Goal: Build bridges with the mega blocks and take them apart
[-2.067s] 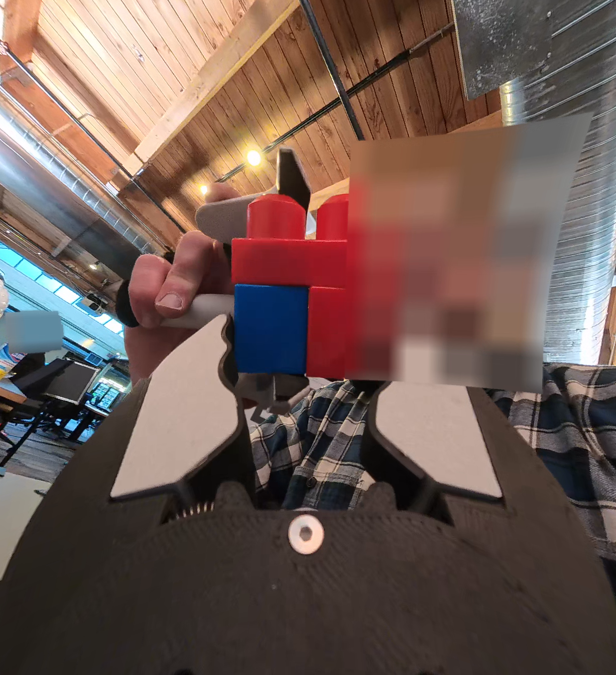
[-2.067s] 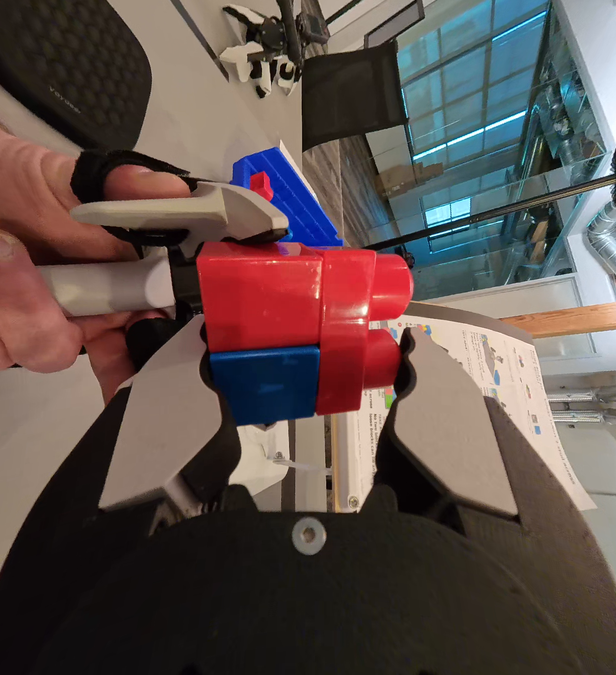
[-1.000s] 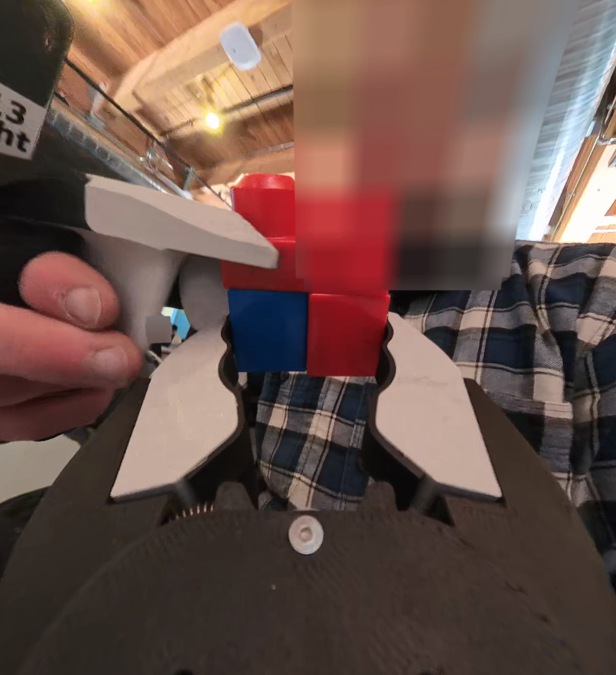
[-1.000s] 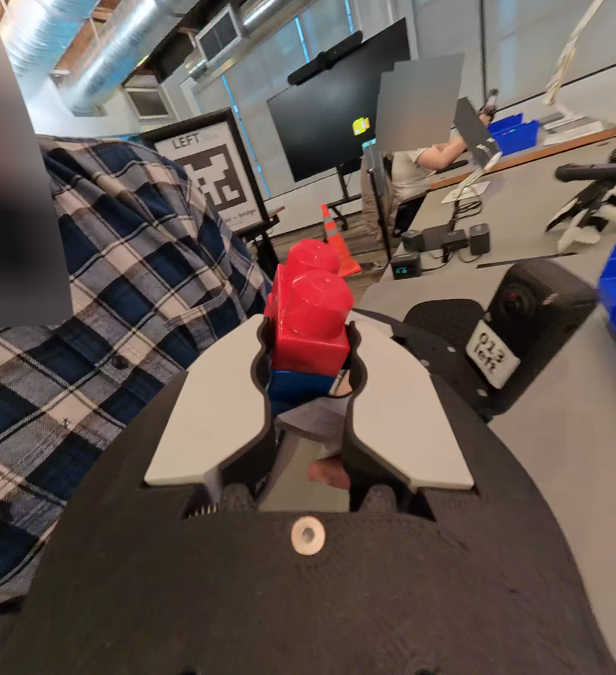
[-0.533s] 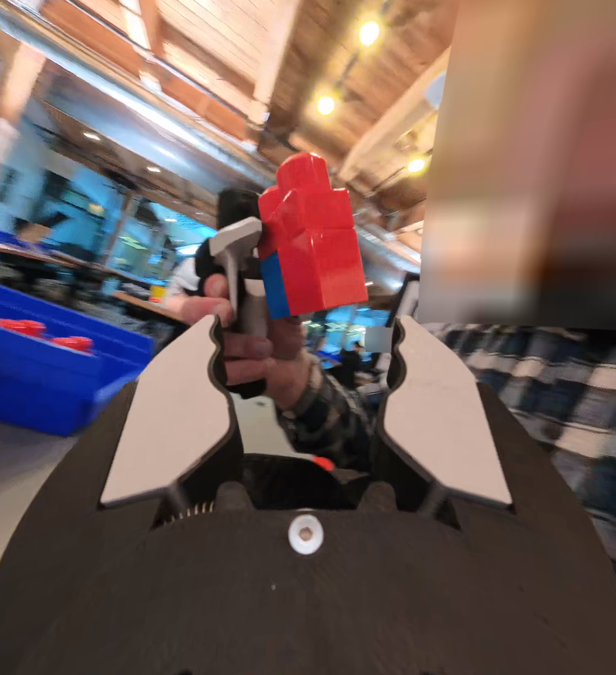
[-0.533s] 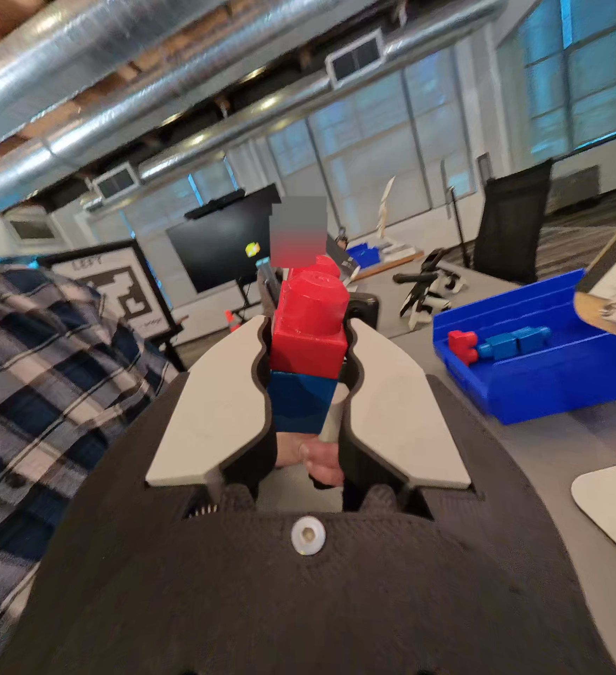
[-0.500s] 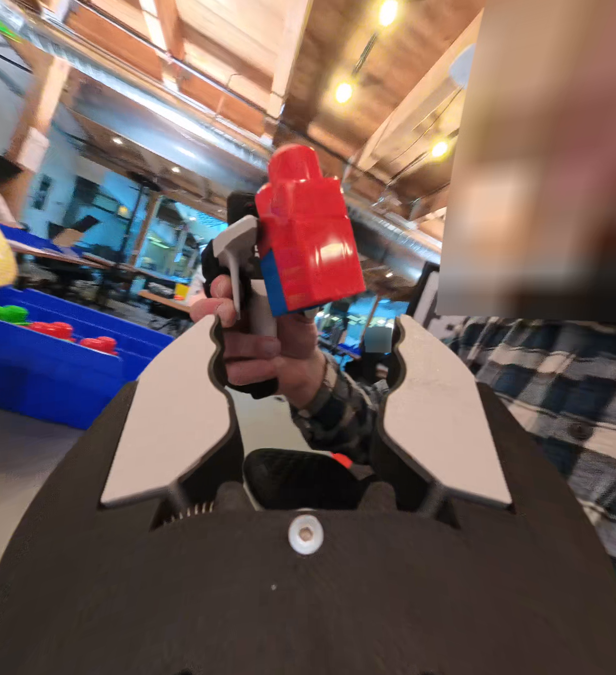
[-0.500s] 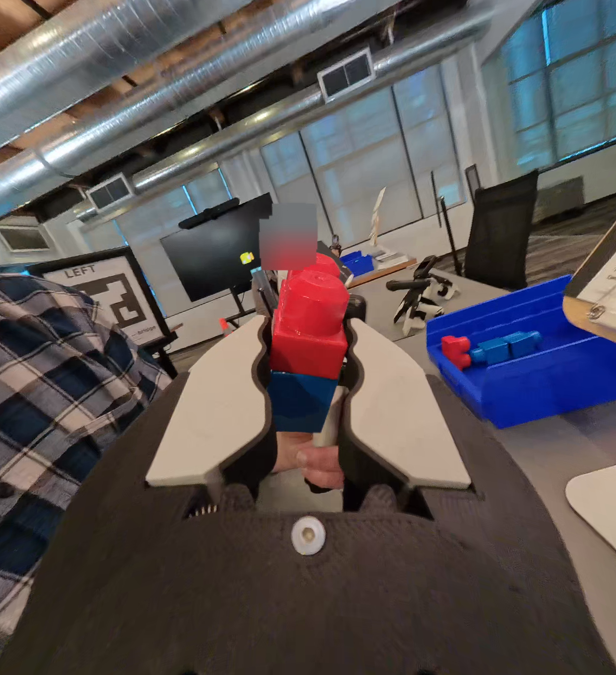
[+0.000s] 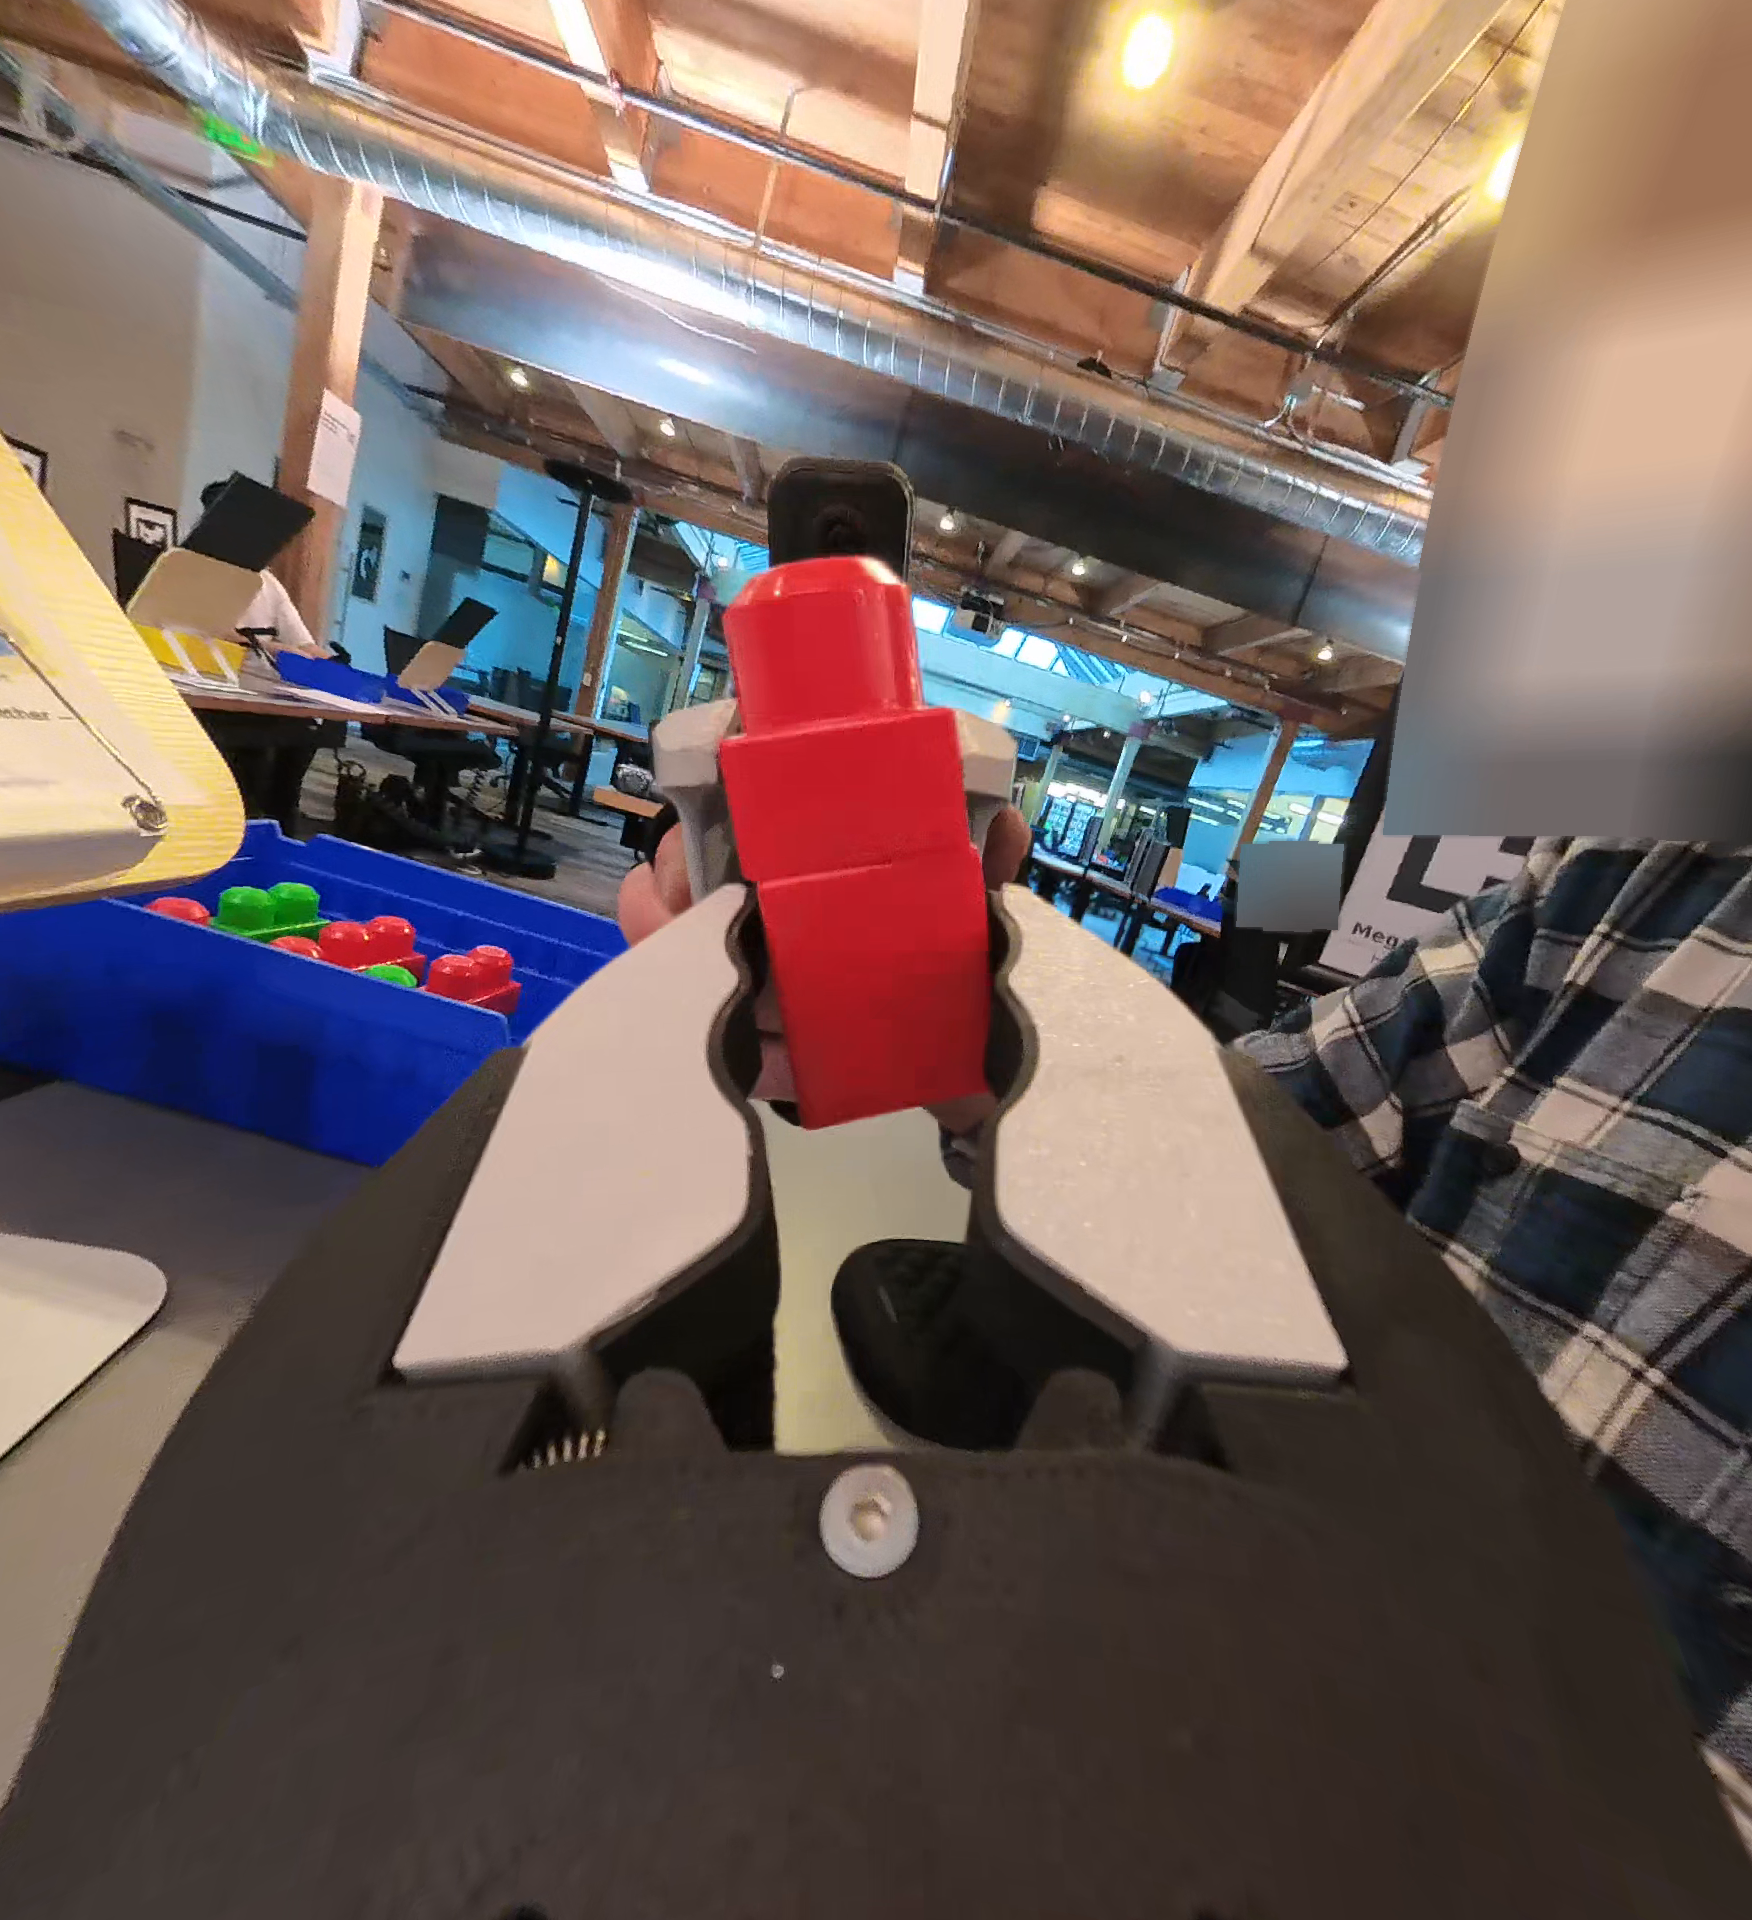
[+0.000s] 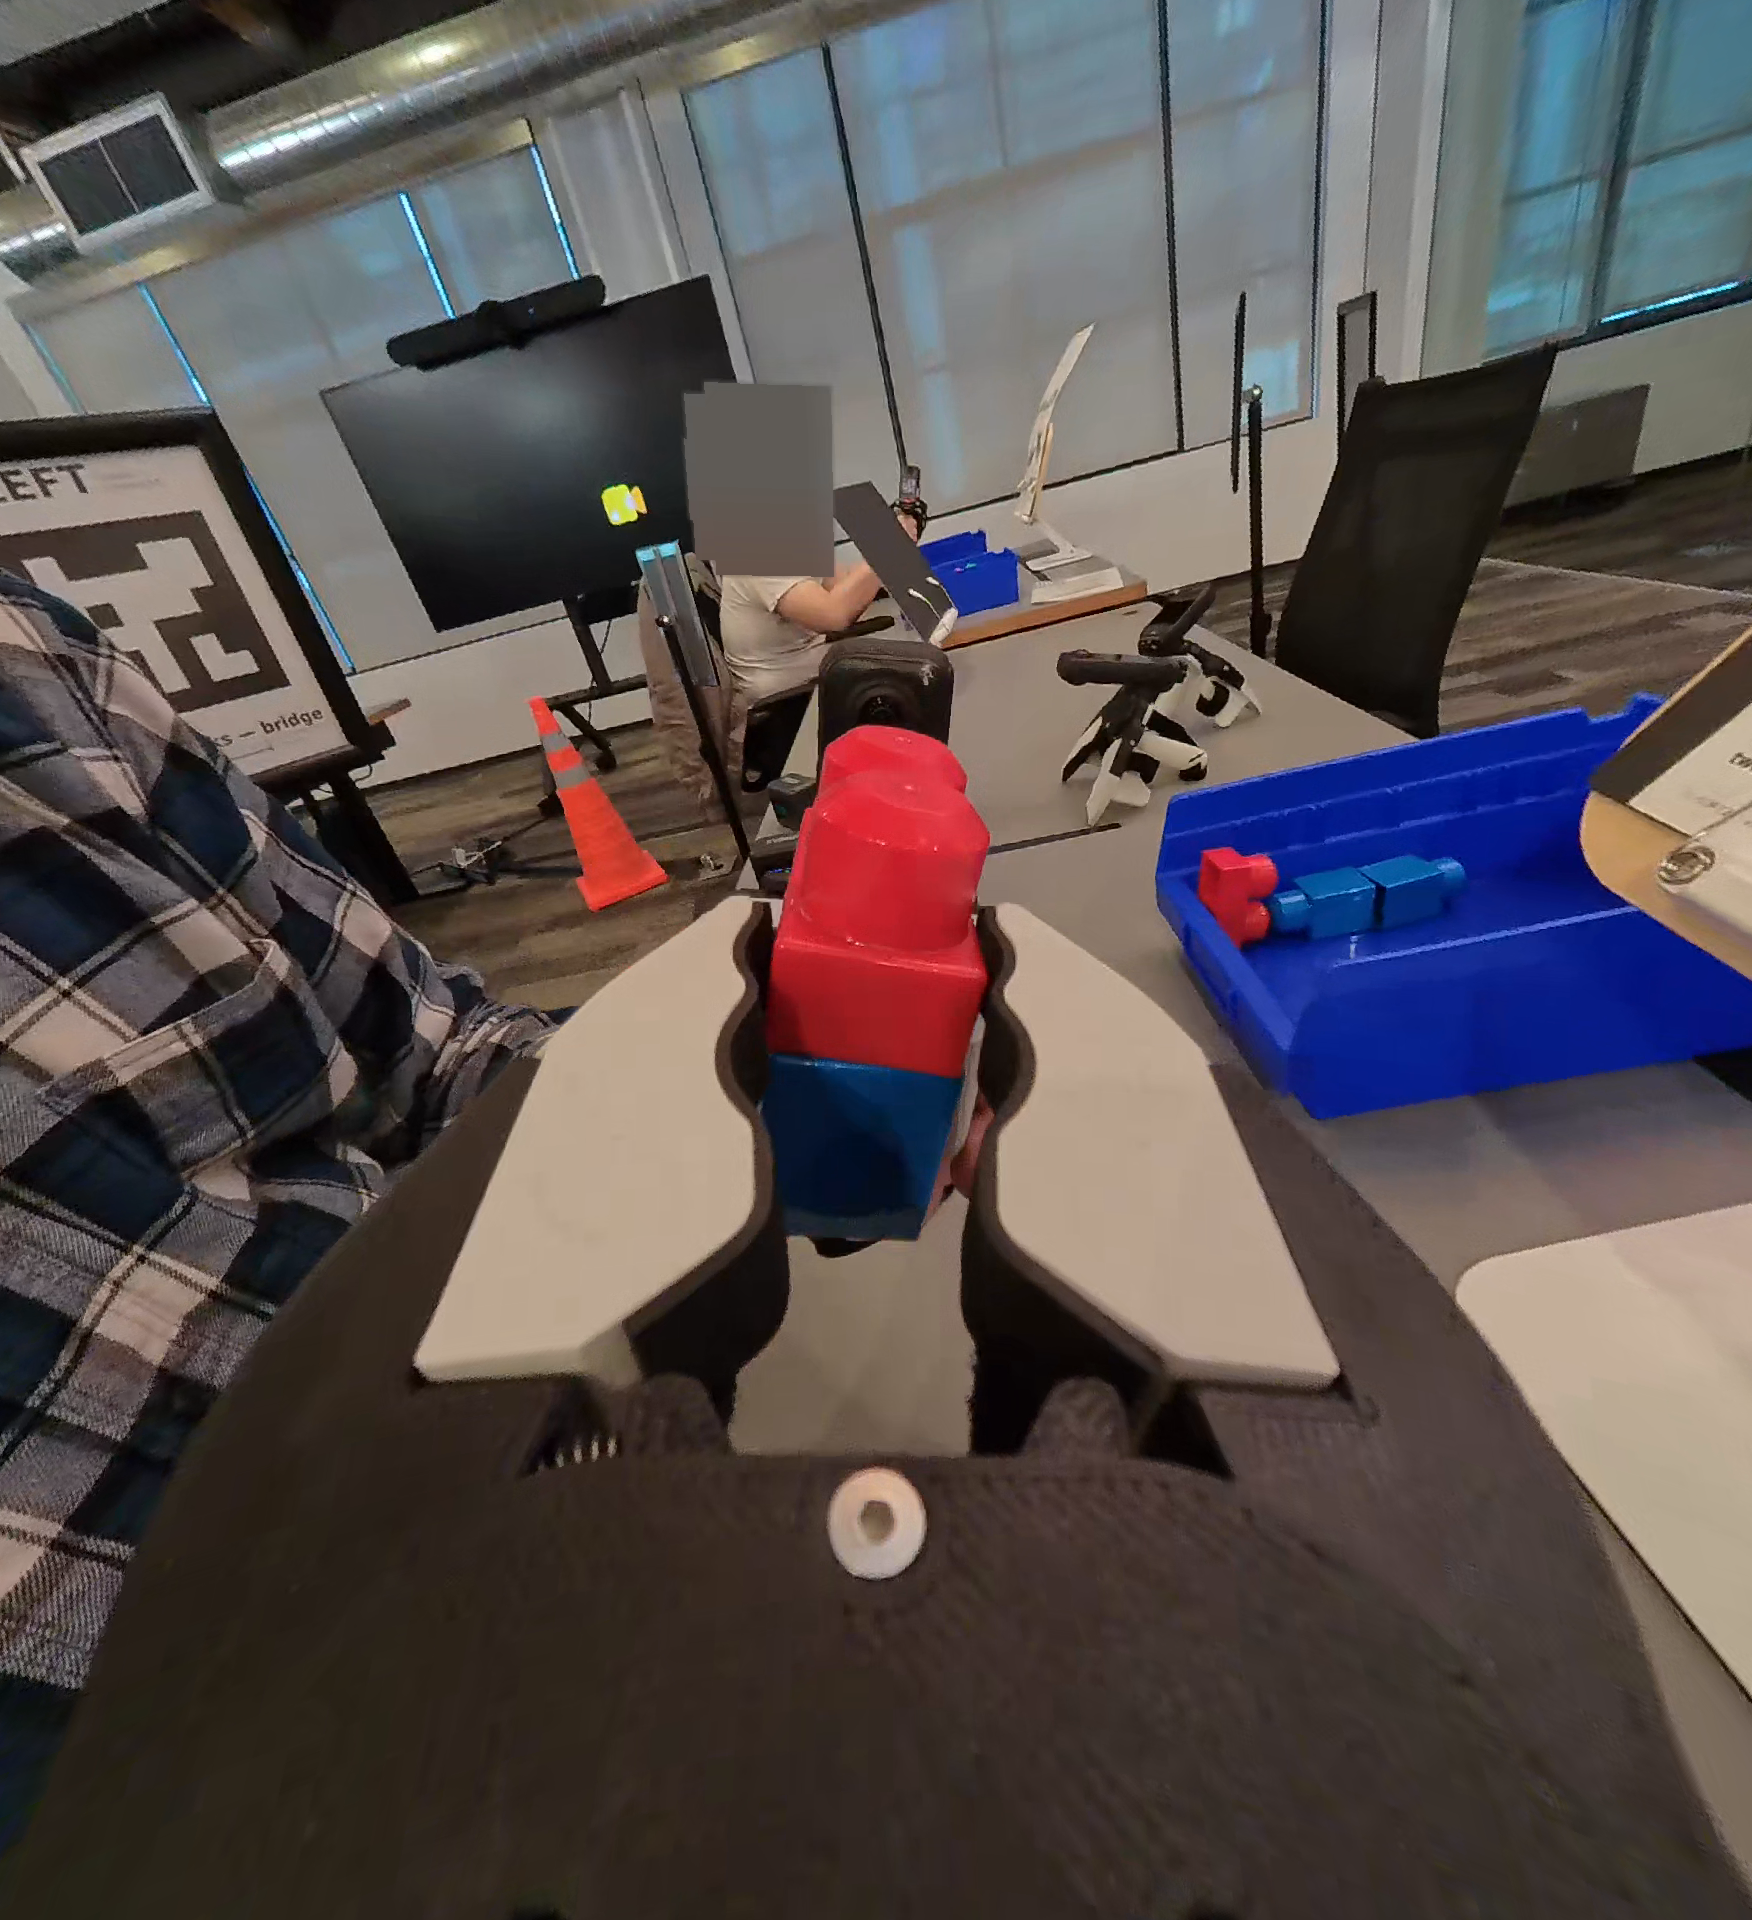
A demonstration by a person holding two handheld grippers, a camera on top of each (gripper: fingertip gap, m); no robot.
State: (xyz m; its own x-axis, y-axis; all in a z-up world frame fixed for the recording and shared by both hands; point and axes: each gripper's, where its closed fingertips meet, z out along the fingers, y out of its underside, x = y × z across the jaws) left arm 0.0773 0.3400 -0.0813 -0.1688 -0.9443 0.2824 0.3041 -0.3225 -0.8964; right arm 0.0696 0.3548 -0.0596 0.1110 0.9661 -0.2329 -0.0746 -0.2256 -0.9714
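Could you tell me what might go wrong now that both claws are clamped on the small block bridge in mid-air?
1. The left claw and right claw pinch different blocks of the bridge; pulling unevenly could pop a piece loose.
2. It is held above the table, so a freed block may drop outside the blue bin.
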